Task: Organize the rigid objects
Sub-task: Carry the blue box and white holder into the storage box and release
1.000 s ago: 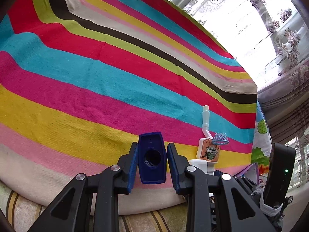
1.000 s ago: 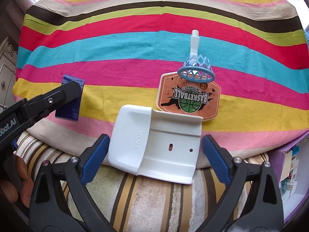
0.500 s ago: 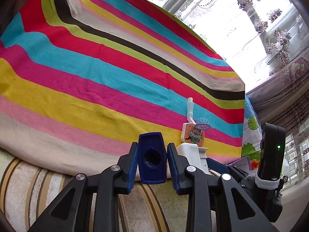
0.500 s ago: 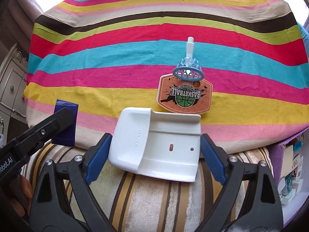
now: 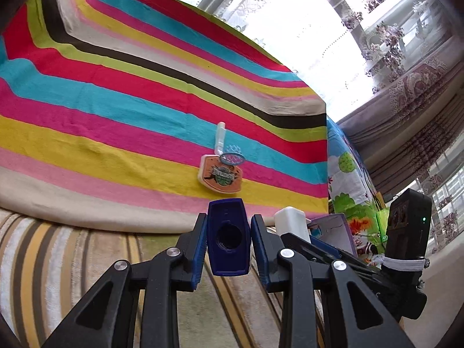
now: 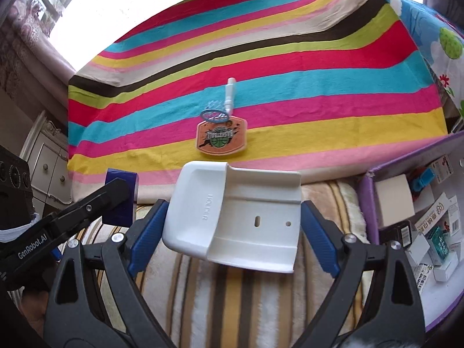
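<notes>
- Bright stripes cover the towel (image 6: 290,66) spread over the bed, with a second, beige-and-brown striped blanket (image 6: 232,304) lying along its near edge and lace curtains (image 5: 319,14) glowing white at the window behind.
- On the yellow and pink stripes lies a toy basketball hoop (image 6: 221,140), flat on its orange backboard, its blue ring and white stem pointing away towards the window.
- The left gripper (image 5: 229,243) is nearly closed, its blue pads pressing both sides of a small dark blue cap (image 5: 228,240) held upright, hollow side facing the camera.
- The right gripper (image 6: 232,223) stands wide, yet its pads bear on the two ends of a white plastic holder (image 6: 240,214), a shallow tray with a slot and a small hole in its floor; it hangs above the beige blanket, just short of the towel.
- Both grippers sit side by side, near each other.
- At the right edge is a purple box (image 6: 368,200) holding small cartons and packets; what they are I can't quite make out.
</notes>
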